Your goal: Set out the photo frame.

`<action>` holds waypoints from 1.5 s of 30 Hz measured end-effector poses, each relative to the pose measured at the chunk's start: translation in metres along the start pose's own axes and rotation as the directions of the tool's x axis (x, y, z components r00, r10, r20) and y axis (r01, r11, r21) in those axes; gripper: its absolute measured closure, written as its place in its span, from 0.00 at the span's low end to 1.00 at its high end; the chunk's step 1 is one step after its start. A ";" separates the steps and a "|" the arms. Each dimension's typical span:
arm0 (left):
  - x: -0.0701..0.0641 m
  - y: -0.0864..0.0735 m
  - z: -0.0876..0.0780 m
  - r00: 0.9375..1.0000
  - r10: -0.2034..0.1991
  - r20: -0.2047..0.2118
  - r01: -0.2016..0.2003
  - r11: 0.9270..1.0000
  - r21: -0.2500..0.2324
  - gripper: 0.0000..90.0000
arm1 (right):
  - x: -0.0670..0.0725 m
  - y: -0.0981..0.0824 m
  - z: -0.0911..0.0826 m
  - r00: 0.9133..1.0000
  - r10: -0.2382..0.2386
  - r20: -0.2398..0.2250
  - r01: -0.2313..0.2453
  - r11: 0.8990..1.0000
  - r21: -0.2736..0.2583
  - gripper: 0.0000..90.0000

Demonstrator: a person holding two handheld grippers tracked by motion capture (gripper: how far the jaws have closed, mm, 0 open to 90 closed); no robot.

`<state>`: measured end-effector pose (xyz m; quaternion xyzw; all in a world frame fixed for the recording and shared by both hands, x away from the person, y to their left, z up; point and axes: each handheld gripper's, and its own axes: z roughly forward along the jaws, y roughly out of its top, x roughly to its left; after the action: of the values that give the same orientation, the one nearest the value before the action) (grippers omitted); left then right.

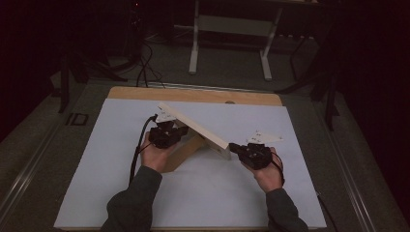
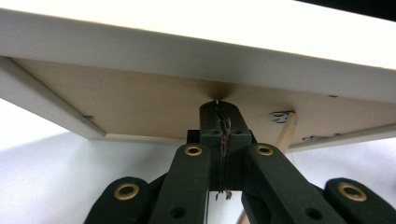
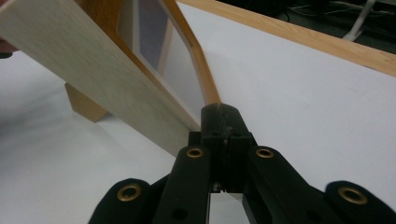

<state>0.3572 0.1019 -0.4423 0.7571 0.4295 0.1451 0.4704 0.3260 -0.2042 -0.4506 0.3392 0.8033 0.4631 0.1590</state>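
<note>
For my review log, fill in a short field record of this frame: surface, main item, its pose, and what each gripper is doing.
surface: white sheet on a wooden table
main item: wooden frame with a light board face
pose: tilted, one edge raised off the sheet
left gripper: jaws closed, tips pressed against the frame's brown underside
right gripper: jaws closed, tips at the frame's lower corner
hands: left hand, right hand

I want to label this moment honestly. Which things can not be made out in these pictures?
- Left gripper: its closed fingers meet the wooden frame; a grip cannot be confirmed.
- Right gripper: the frame's pale edge hides the contact point.
- High view: dim light and the tilted frame hide its underside and both grippers' fingers.
- The metal clips are blurred.
</note>
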 end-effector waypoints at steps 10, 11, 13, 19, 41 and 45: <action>-0.012 0.003 0.001 0.999 0.031 0.027 -0.031 1.000 0.004 1.00 | 0.006 0.001 0.002 1.000 -0.023 -0.016 0.023 1.000 0.004 1.00; -0.013 0.003 0.001 0.999 0.035 0.023 -0.035 0.999 0.005 1.00 | 0.006 0.001 0.002 0.999 -0.028 -0.016 0.028 1.000 0.007 1.00; -0.013 0.003 0.001 0.999 0.037 0.022 -0.037 0.999 0.005 1.00 | 0.008 0.002 0.002 0.999 -0.031 -0.014 0.031 0.999 0.007 1.00; -0.015 0.004 -0.002 0.999 0.044 0.025 -0.044 0.999 0.001 1.00 | 0.008 0.002 0.002 0.999 -0.038 -0.019 0.038 0.999 0.007 1.00; -0.027 0.003 -0.001 0.996 0.077 0.055 -0.077 0.997 0.014 1.00 | 0.015 0.004 0.002 0.997 -0.066 -0.041 0.067 0.998 0.017 1.00; -0.027 0.003 0.001 0.995 0.081 0.058 -0.082 0.996 0.019 1.00 | 0.017 0.005 0.002 0.996 -0.075 -0.052 0.076 0.997 0.016 1.00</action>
<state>0.3430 0.0794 -0.4351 0.7829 0.3860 0.1379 0.4681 0.3172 -0.1893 -0.4465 0.2982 0.8235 0.4579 0.1527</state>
